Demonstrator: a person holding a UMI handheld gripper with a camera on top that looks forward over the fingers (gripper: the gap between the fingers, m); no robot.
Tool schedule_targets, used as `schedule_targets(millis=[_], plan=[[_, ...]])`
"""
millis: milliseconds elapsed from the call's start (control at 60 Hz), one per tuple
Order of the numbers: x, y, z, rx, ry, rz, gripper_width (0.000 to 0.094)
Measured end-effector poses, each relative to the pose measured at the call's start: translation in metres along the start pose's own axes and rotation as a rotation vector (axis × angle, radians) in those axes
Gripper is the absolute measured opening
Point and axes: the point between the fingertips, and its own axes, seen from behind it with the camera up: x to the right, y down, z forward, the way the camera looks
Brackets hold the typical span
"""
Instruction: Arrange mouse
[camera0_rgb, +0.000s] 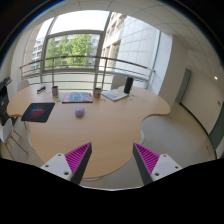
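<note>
The gripper (110, 160) rides high and well back from the work, its jaws spread wide with nothing between them; the two pads (78, 157) show at about 7 and 5 o'clock, with bare tabletop (110, 125) visible through the gap. At this height and distance the view takes in the whole tabletop, which fits a survey before an approach rather than a grasp under way.

The mouse (80, 112) is the small dark rounded thing lying alone on the wood, beyond the jaws and a little toward 11 o'clock of them. It is too small here to tell its long axis or which way its front points. Farther toward 9 o'clock lies a dark mat (38, 111), well apart from the mouse. My guess is that the mat is where the mouse should end up, since a mouse normally belongs on one, but the task does not say so.

Along the far side of the tabletop, toward 12 o'clock, sit a keyboard (77, 98) and an open laptop (119, 92), with a large window (72, 48) behind them. Both stand clear of the mouse, so the approach looks unobstructed.

The task looks to be at its start: the mouse is untouched. The next move would likely need the jaws brought down and forward, swung slightly toward 11 o'clock, to straddle it.
</note>
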Motion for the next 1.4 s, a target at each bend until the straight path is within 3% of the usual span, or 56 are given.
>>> schedule_targets(millis=[333, 467, 1050, 1117, 1250, 1400], plan=[[-0.043, 0.044, 0.024, -0.07, -0.08, -0.025, 0.0842], [-0.082, 0.036, 0.057, -0.097, -0.133, -0.041, 0.0845], [-0.234, -0.077, 0.382, -0.079, -0.217, -0.062, 0.0839], [-0.244, -0.081, 0.402, -0.078, -0.227, -0.068, 0.0802], [-0.253, -0.09, 0.416, -0.076, -0.261, -0.007, 0.0574], [-0.251, -0.09, 0.415, -0.059, -0.236, -0.034, 0.0507]])
